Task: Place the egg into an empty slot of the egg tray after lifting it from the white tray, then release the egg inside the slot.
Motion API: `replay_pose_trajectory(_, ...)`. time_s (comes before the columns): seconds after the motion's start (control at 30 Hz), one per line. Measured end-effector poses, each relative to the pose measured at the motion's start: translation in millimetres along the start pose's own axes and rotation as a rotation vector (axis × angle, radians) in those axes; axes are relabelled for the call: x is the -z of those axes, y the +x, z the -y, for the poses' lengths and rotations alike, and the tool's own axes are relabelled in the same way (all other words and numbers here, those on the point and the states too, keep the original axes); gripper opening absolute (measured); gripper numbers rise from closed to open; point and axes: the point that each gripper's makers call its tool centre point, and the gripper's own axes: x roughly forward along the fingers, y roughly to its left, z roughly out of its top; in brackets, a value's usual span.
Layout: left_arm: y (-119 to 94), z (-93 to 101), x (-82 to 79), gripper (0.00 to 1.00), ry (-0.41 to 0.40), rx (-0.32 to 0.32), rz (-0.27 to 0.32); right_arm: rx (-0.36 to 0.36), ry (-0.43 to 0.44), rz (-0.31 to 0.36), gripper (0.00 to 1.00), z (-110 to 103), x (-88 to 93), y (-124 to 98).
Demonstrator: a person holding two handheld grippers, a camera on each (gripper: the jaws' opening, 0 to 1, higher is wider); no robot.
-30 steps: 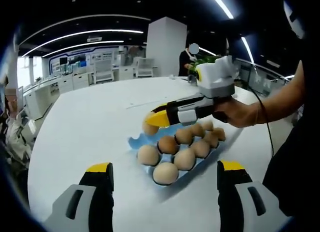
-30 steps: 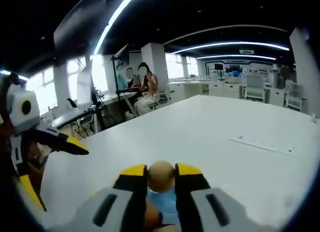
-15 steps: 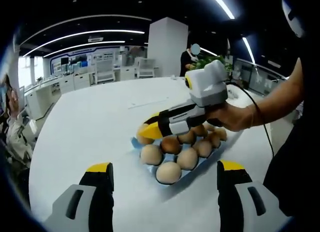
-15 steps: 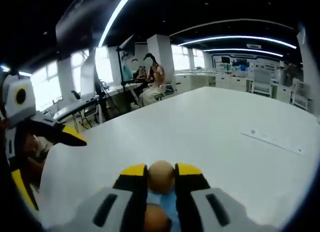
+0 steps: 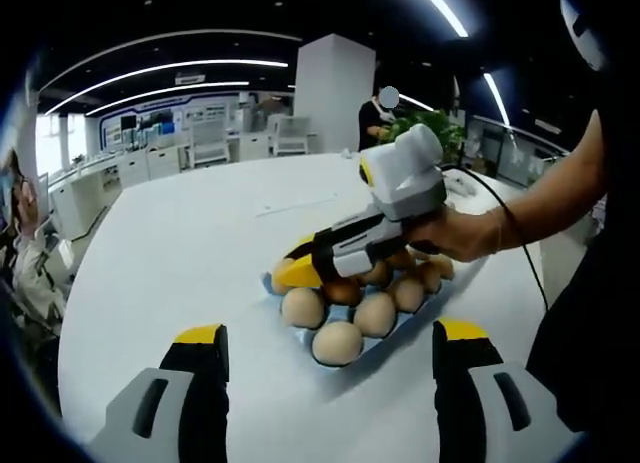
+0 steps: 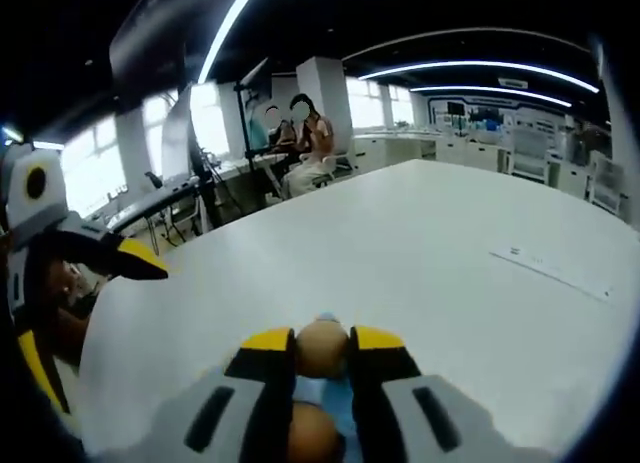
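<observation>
In the left gripper view a blue egg tray (image 5: pixel 278 287) lies on the white table (image 5: pixel 170 263) with several brown eggs (image 5: pixel 337 343) in it. A hand holds my right gripper (image 5: pixel 292 273) low over the tray's far left corner. In the right gripper view that gripper (image 6: pixel 322 341) is shut on a brown egg (image 6: pixel 322 349), just above a blue slot edge (image 6: pixel 326 316), and another egg (image 6: pixel 310 433) sits below it. My left gripper (image 5: pixel 330 335) stands open on the near side of the tray, with nothing between its fingers, and it shows again as the left gripper (image 6: pixel 95 258).
A thin pale strip (image 6: pixel 550 268) lies on the table beyond the tray. Two people (image 6: pixel 295 153) sit at a desk past the table's far edge. Another person (image 5: pixel 378 118) stands by a green plant (image 5: pixel 435 128). The holder's arm (image 5: pixel 560 198) reaches in from the right.
The right gripper has come down and leftward with the egg, from above the tray to low over its far left corner. The left gripper has stayed open in place.
</observation>
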Motion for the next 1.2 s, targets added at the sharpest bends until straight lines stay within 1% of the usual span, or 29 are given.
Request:
replay_pose_trajectory(0.33, 0.8, 3.2, -4.0, 0.82, 0.005, 0.008, 0.012, -0.007, 0.003, -0.008, 0.22, 1.0, 1.7, -0.9)
replay_pose_trajectory(0.43, 0.9, 3.4, -3.2, 0.82, 0.007, 0.007, 0.008, -0.004, 0.0, -0.012, 0.22, 1.6, 3.3, -1.9)
replay_pose_trajectory(0.53, -0.2, 3.5, -6.1, 0.81, 0.006, 0.005, 0.021, -0.002, 0.005, -0.011, 0.21, 2.2, 3.8, -4.8)
replay_pose_trajectory(0.63, -0.4, 2.9, -6.8, 0.81, 0.01, 0.002, 0.023, -0.006, 0.042, 0.023, 0.2, 1.7, -2.4, -10.4)
replay_pose_trajectory(0.67, -0.1, 3.4, -6.9, 0.81, 0.01, 0.003, 0.023, -0.009, 0.044, 0.034, 0.2, 1.5, -4.6, -12.7)
replay_pose_trajectory(0.8, 1.3, 6.0, -7.6, 0.81, 0.016, 0.009, 0.022, -0.003, 0.039, 0.043, 0.21, 3.3, -5.6, -21.7)
replay_pose_trajectory(0.93, 2.6, 8.3, -8.1, 0.81, 0.018, 0.016, 0.023, 0.038, 0.079, 0.079, 0.21, 16.3, -7.0, -38.1)
replay_pose_trajectory(1.03, 3.9, 10.0, -8.5, 0.81, 0.021, 0.022, 0.022, 0.067, 0.084, 0.077, 0.21, 26.5, -1.6, -47.2)
replay_pose_trajectory(1.2, 5.0, 12.2, -10.3, 0.81, 0.023, 0.027, 0.026, 0.095, 0.104, 0.093, 0.21, 35.3, -0.4, -61.4)
